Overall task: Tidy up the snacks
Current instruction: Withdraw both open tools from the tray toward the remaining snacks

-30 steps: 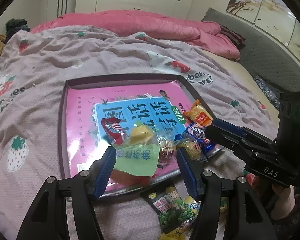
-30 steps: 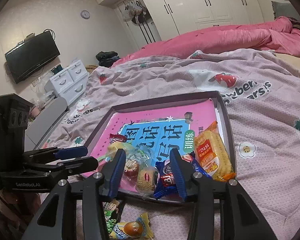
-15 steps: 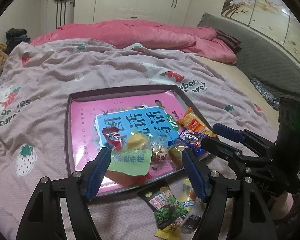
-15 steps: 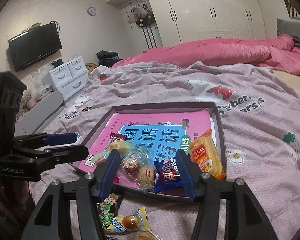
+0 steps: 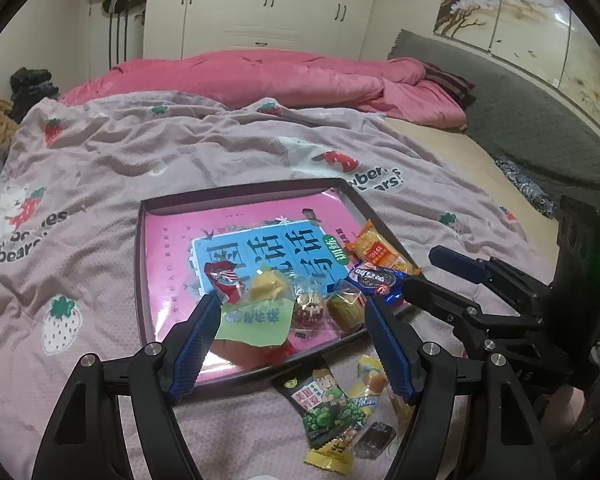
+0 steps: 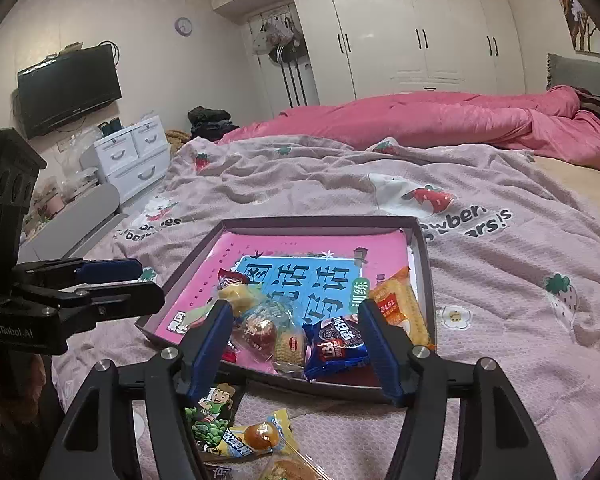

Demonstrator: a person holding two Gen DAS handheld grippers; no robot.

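A bed with a strawberry blanket (image 5: 148, 160) fills the room. My left gripper (image 5: 290, 336) and right gripper (image 6: 296, 340) both hang spread and empty above the near edge of the tray (image 5: 236, 192) — most snacks lie inside it, while a green snack packet (image 5: 326, 408) lies on the blanket just beside the tray.

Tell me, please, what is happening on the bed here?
A person holding two grippers is sorting snacks into a shallow tray on the bedspread. Both the left gripper and the right gripper hang open and empty over the tray's near edge. Several wrapped snacks already lie inside; a green pea packet and a yellow candy packet remain outside on the bedspread.
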